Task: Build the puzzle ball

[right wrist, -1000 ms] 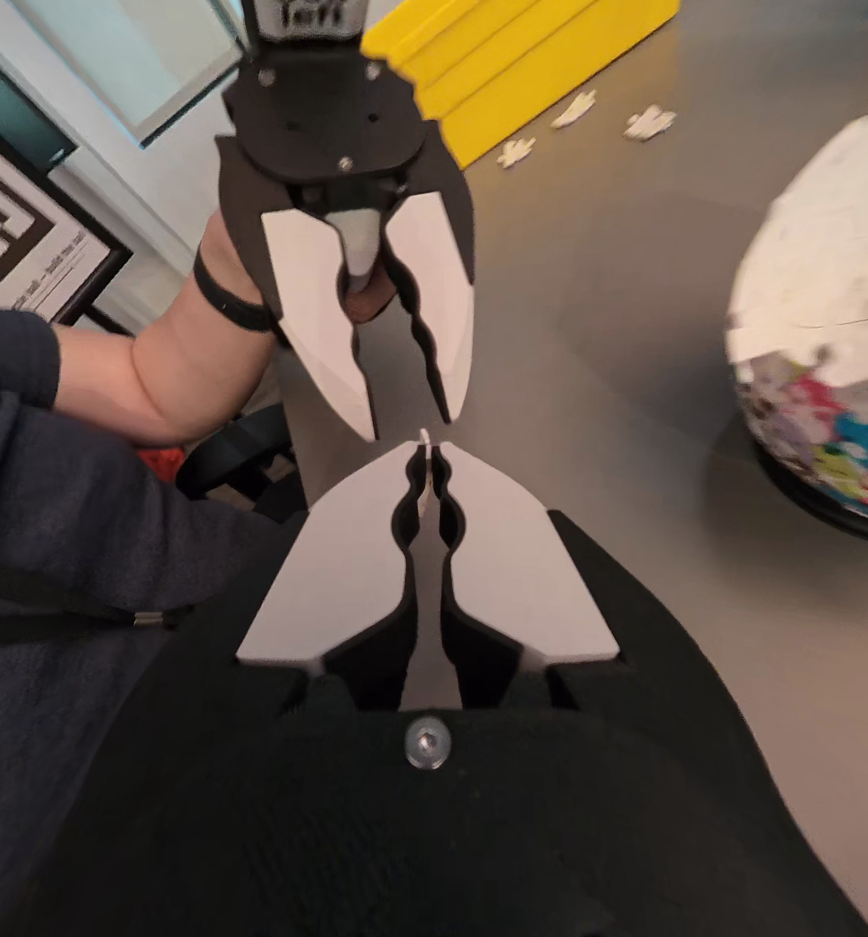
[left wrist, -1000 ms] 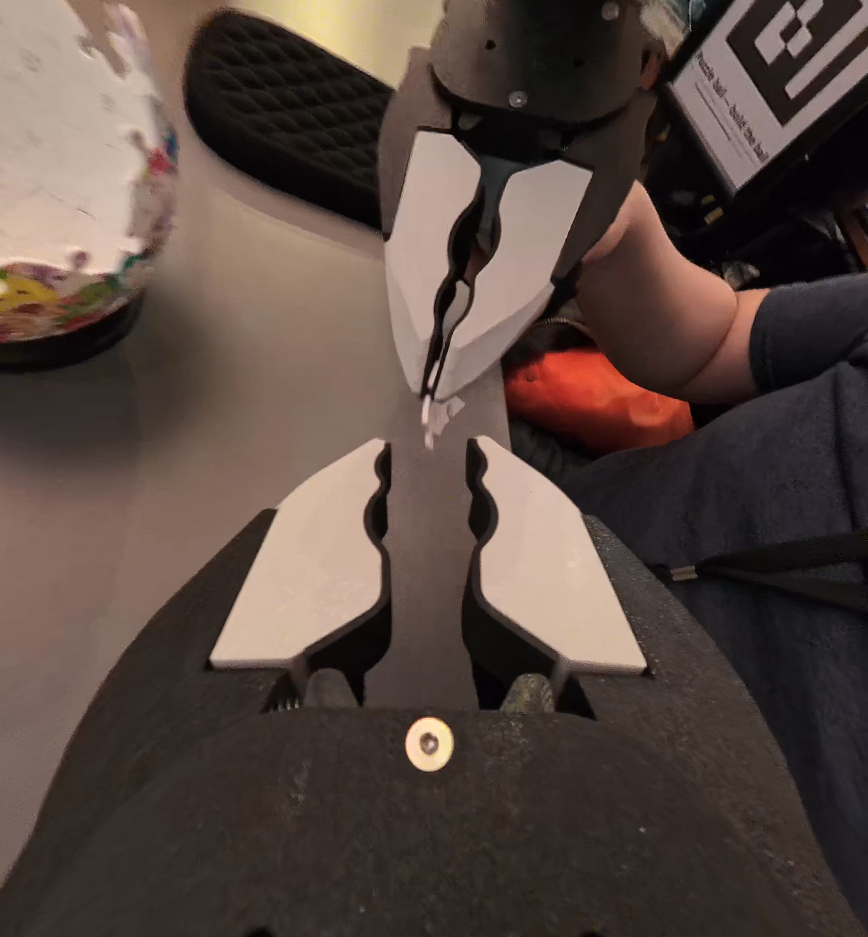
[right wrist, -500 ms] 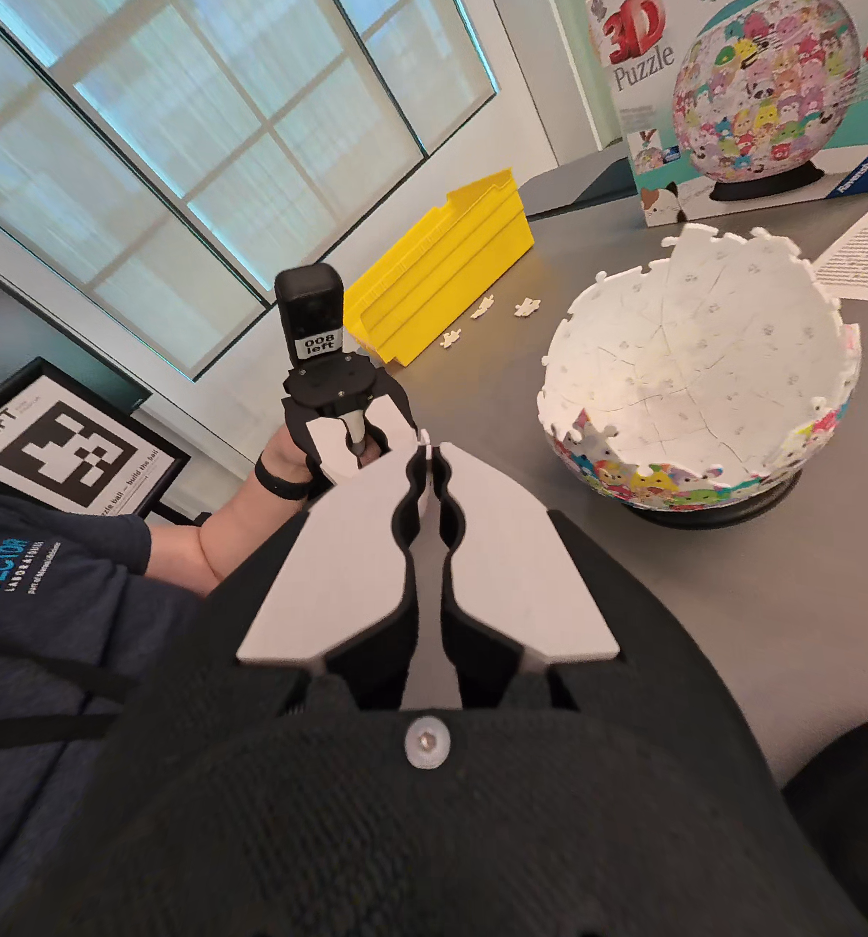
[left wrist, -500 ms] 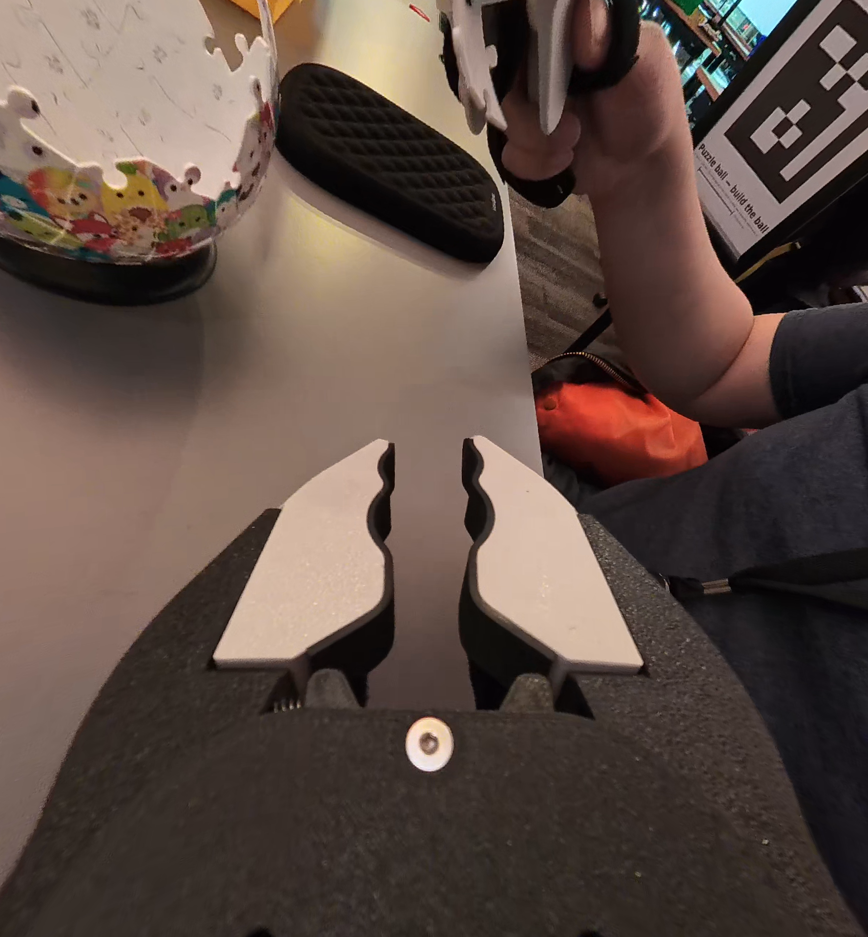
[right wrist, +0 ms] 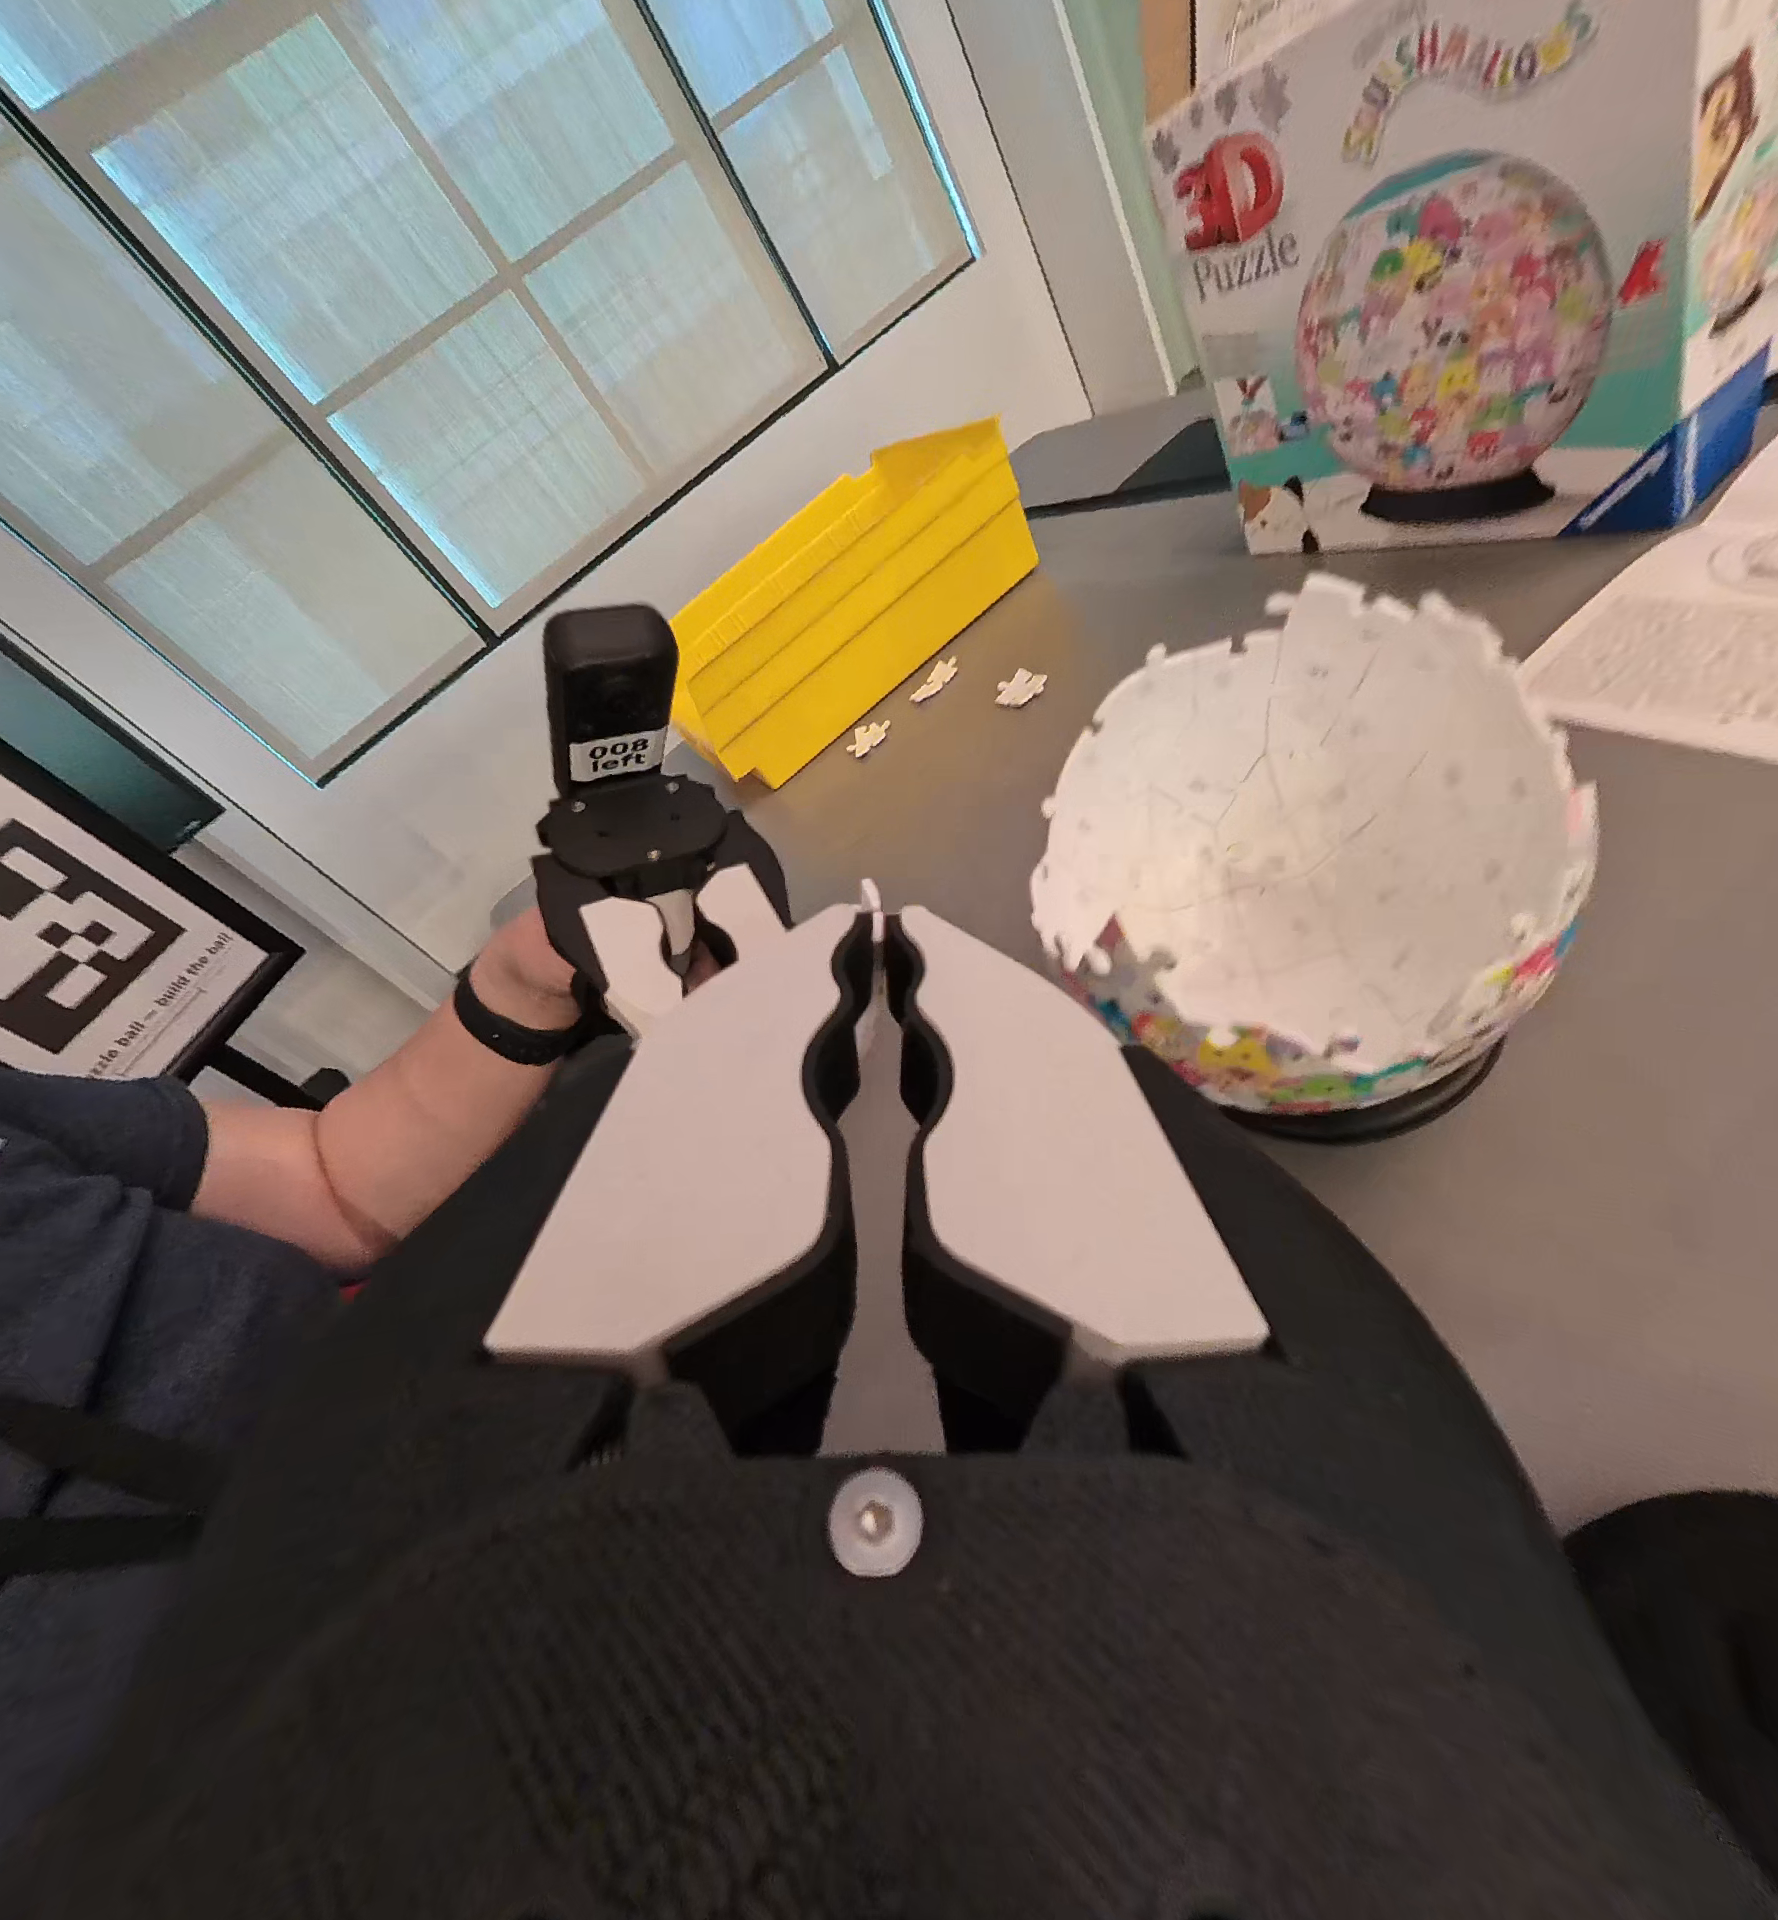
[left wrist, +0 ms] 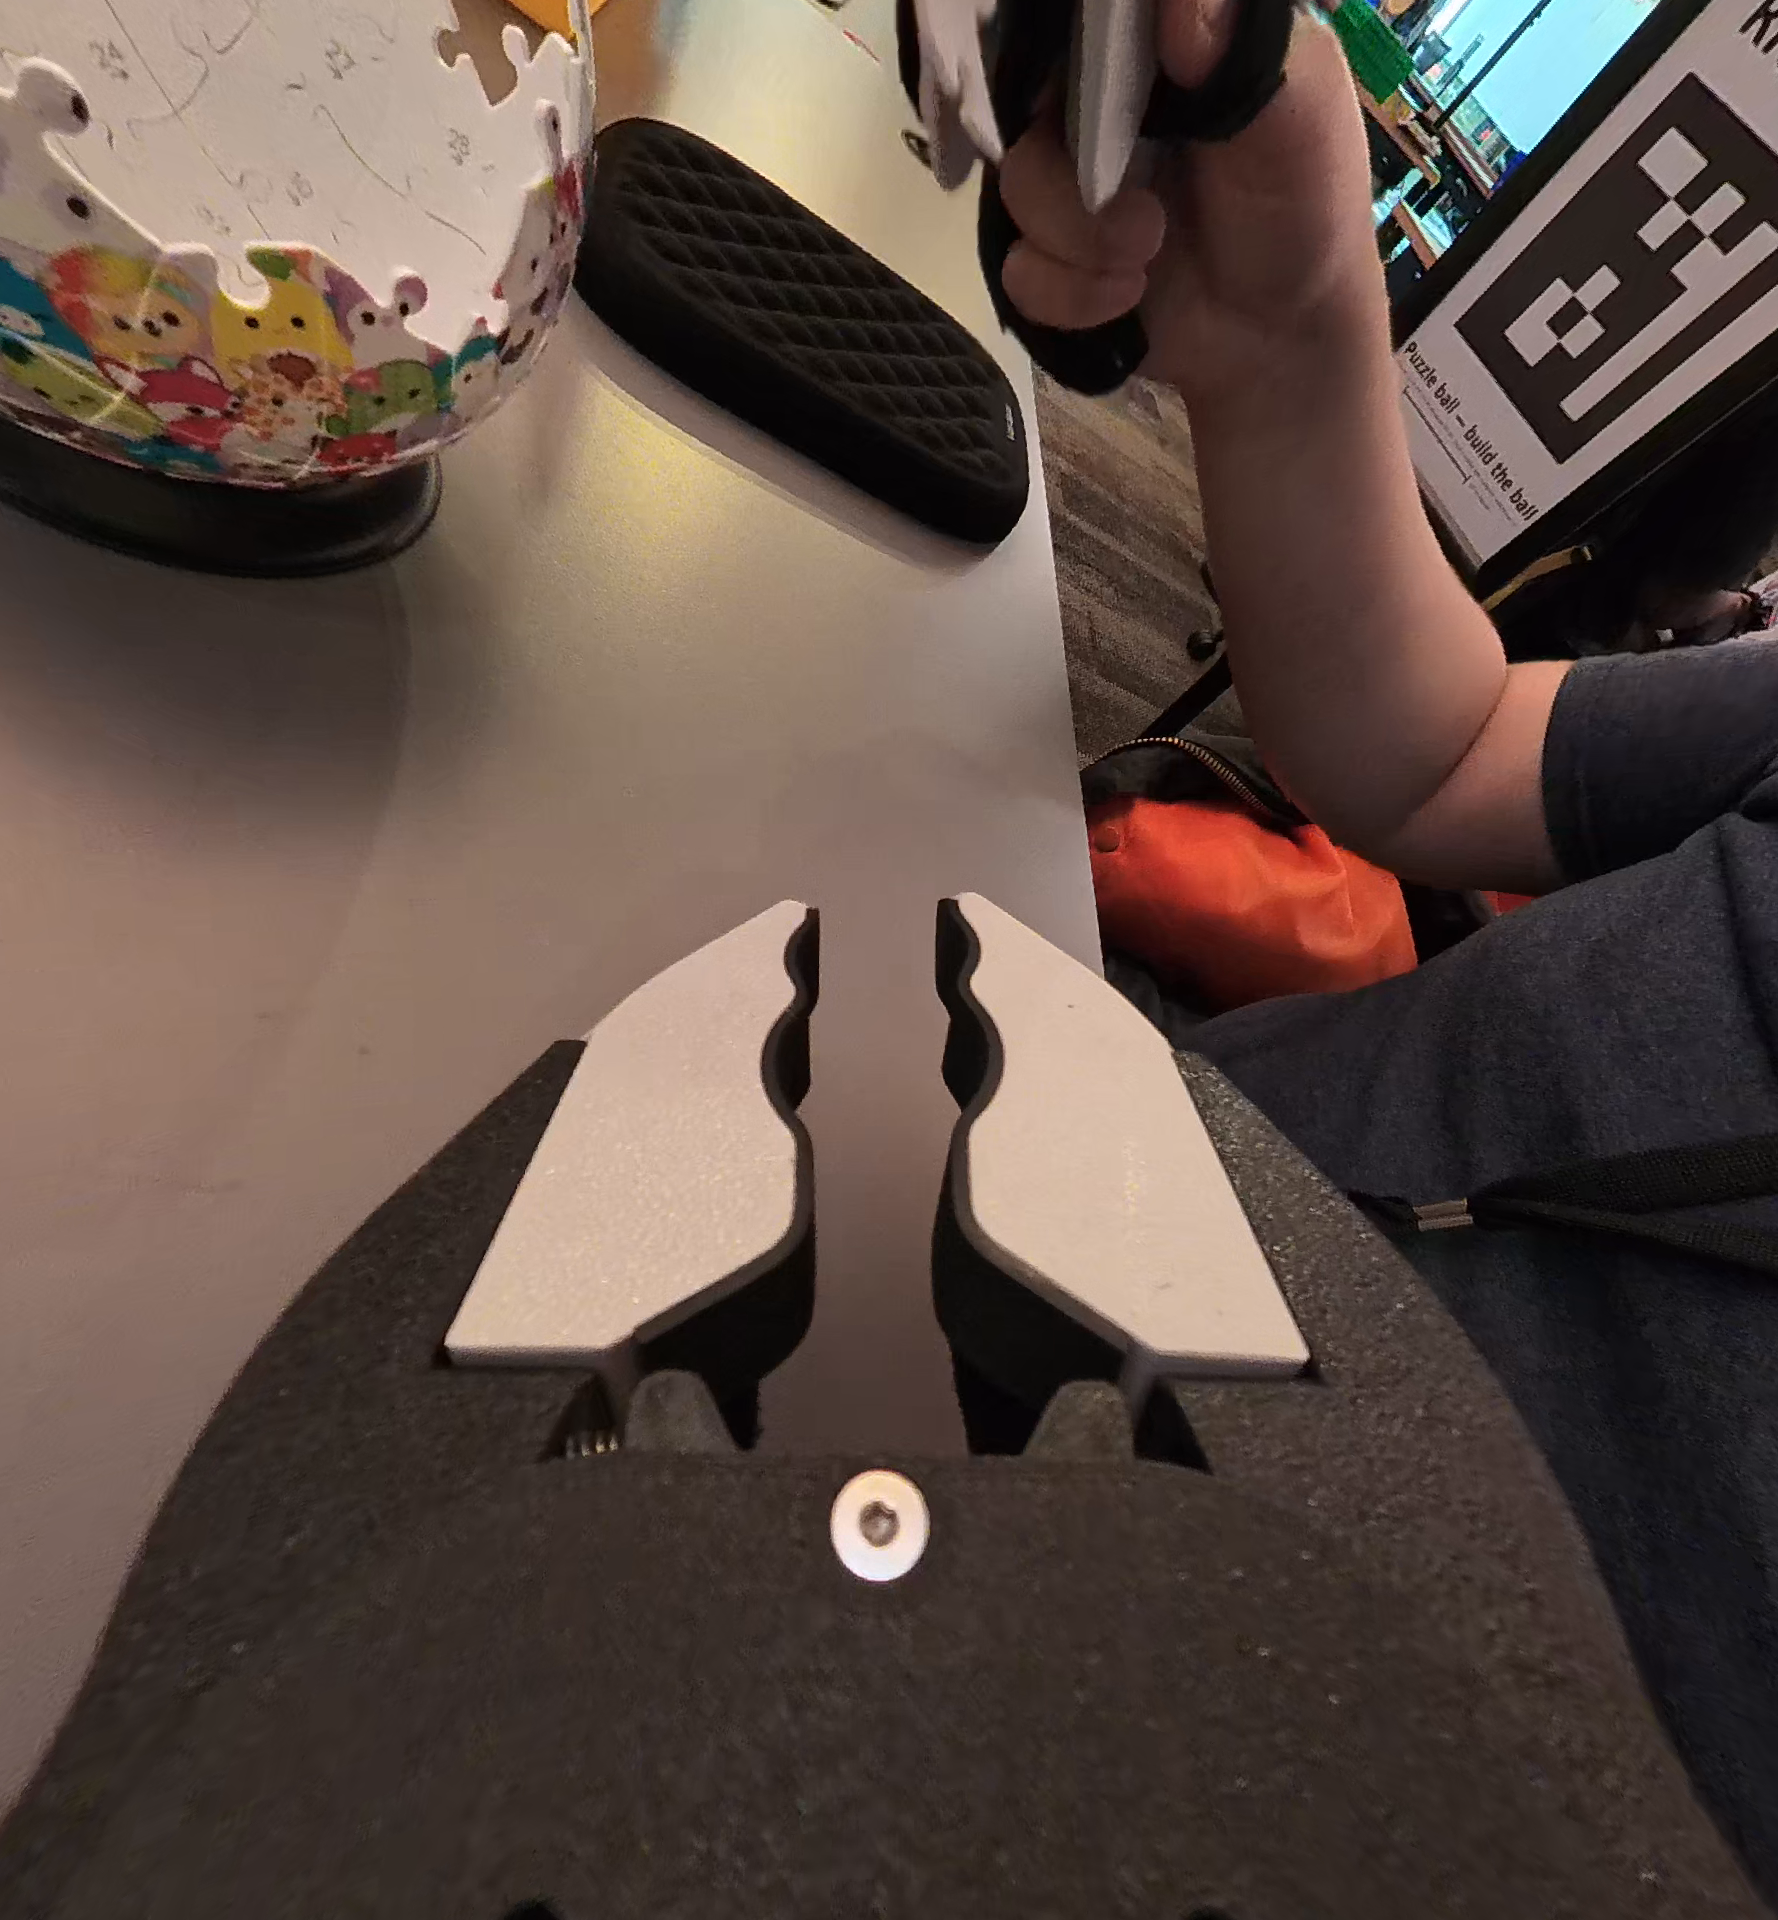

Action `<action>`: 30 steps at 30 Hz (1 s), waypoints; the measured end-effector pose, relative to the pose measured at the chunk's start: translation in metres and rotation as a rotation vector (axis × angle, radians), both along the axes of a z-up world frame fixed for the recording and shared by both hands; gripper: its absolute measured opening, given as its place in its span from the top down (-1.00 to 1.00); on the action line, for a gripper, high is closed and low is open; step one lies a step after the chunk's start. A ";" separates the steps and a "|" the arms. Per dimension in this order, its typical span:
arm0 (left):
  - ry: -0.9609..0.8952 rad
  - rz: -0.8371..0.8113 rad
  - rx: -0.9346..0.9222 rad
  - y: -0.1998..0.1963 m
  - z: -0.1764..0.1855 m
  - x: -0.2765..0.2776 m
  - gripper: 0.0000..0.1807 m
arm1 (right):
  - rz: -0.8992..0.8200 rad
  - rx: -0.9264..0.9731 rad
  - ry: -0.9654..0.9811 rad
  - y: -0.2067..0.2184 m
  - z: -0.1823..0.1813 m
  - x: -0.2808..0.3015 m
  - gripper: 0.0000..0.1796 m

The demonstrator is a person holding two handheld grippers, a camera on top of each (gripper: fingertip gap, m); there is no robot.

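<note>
The right gripper (right wrist: 880,914) is pinching 1 thin white puzzle piece (right wrist: 870,900) edge-on at its tips. The half-built ball (right wrist: 1311,883), a jagged-rimmed white bowl with a colourful outer skin, is sitting on a black stand ahead and to the right, nearer this hand. The left gripper (left wrist: 874,914) is hanging parted and empty. 3 loose pieces (right wrist: 932,681) are lying beside a yellow bin (right wrist: 864,613).

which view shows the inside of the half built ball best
The right wrist view: it looks down into the ball, so its white inner surface and jagged rim show whole, on its black stand. The left wrist view catches only part of the ball at the frame's corner, mostly its coloured outside.
</note>
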State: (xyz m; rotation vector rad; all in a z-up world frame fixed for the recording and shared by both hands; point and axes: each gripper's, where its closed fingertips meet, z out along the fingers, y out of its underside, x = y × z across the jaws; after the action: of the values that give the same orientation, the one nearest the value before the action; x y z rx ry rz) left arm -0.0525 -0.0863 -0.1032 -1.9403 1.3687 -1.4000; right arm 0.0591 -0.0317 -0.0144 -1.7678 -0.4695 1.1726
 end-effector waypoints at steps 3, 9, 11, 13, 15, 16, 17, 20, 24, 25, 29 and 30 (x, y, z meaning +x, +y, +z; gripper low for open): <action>0.002 0.002 -0.006 0.000 0.000 -0.001 0.77 | -0.051 0.110 -0.085 0.029 0.015 0.011 0.97; 0.000 0.015 -0.013 -0.004 -0.001 -0.004 0.78 | -0.018 0.272 -0.299 0.105 0.015 0.018 0.97; 0.000 0.026 -0.013 -0.005 -0.001 -0.007 0.79 | -0.017 0.243 -0.306 0.121 0.005 0.021 0.97; 0.001 0.035 -0.017 -0.005 -0.001 -0.012 0.79 | 0.003 0.242 -0.275 0.125 0.000 0.020 0.97; 0.001 0.044 -0.021 -0.005 -0.001 -0.016 0.80 | -0.012 0.259 -0.288 0.130 -0.007 0.024 0.97; -0.001 0.048 -0.024 -0.003 -0.001 -0.018 0.80 | -0.004 0.267 -0.297 0.130 -0.011 0.025 0.97; -0.003 0.053 -0.027 -0.002 0.000 -0.019 0.80 | -0.001 0.273 -0.304 0.131 -0.015 0.026 0.97; -0.018 0.060 -0.028 0.006 0.007 -0.020 0.80 | 0.020 0.284 -0.309 0.131 -0.024 0.026 0.97; -0.027 0.082 0.036 0.025 0.025 -0.022 0.80 | 0.014 0.304 -0.336 0.135 -0.031 0.027 0.97; -0.029 0.092 0.053 0.032 0.030 -0.022 0.80 | 0.019 0.304 -0.343 0.136 -0.033 0.027 0.97; -0.059 0.115 0.090 0.050 0.057 -0.022 0.80 | 0.021 0.329 -0.386 0.138 -0.037 0.029 0.97; -0.062 0.121 0.101 0.054 0.061 -0.021 0.80 | 0.022 0.336 -0.392 0.139 -0.037 0.028 0.97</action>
State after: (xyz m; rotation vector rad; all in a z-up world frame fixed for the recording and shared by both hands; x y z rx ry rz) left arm -0.0740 -0.0327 -0.0422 -1.8657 1.2478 -1.2984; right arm 0.0874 0.1072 -0.0518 -1.6946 -0.8663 0.7059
